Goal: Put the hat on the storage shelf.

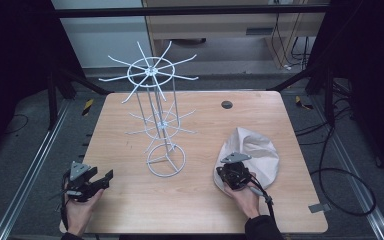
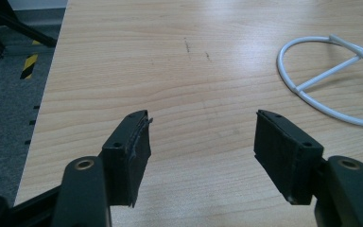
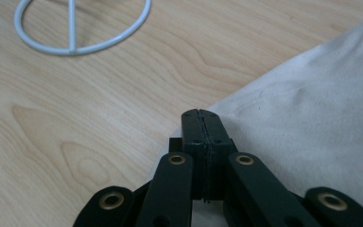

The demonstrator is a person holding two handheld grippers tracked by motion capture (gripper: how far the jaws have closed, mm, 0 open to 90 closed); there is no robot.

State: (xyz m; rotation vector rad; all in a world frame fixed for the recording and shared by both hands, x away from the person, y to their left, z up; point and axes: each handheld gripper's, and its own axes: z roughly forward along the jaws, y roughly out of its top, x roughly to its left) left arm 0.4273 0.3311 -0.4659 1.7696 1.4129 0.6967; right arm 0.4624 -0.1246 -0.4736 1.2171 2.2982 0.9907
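A white wire rack (image 1: 155, 100) with two tiers of radiating hooks stands mid-table on a ring base (image 1: 166, 161). Part of that base ring (image 2: 328, 73) lies to the right in the left gripper view, and the base ring (image 3: 71, 23) sits at the top left in the right gripper view. A crumpled beige cloth bag (image 1: 257, 150) lies on the right. My right gripper (image 1: 234, 170) rests at its left edge, jaws pressed together (image 3: 201, 113) over the cloth's border (image 3: 321, 104); no cloth is visible between them. My left gripper (image 1: 107, 177) hovers open (image 2: 201, 118) above bare wood near the front left.
The wooden table (image 1: 130, 210) has a black round cap (image 1: 227, 104) near its far edge. Dark floor, metal rails and cables surround the table. The left table edge (image 2: 52, 94) is close to my left gripper.
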